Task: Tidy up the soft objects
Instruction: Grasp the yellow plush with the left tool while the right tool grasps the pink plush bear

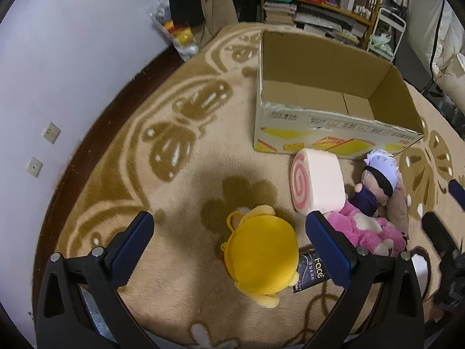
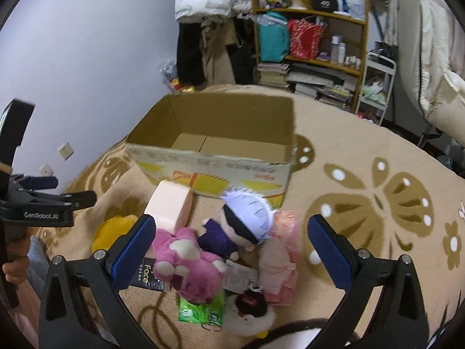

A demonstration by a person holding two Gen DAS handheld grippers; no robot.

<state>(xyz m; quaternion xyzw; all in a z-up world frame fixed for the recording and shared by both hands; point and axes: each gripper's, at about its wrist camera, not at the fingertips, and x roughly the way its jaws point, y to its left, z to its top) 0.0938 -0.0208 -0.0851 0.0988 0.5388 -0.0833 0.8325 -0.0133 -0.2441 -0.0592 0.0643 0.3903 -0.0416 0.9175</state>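
Observation:
An open, empty cardboard box stands on the carpet; it also shows in the right wrist view. A yellow plush lies between the fingers of my open left gripper, below it. Beside it are a pink swirl roll cushion, a pink bear plush and a white-haired doll. My open right gripper hovers over the pile: the pink bear, the doll, a peach-pink plush, the roll cushion and the yellow plush.
A dark "Face" packet lies under the toys, with a green packet and a white-and-black plush. The beige patterned carpet covers the floor. A shelf and hanging clothes stand behind the box. The left gripper tool shows at left.

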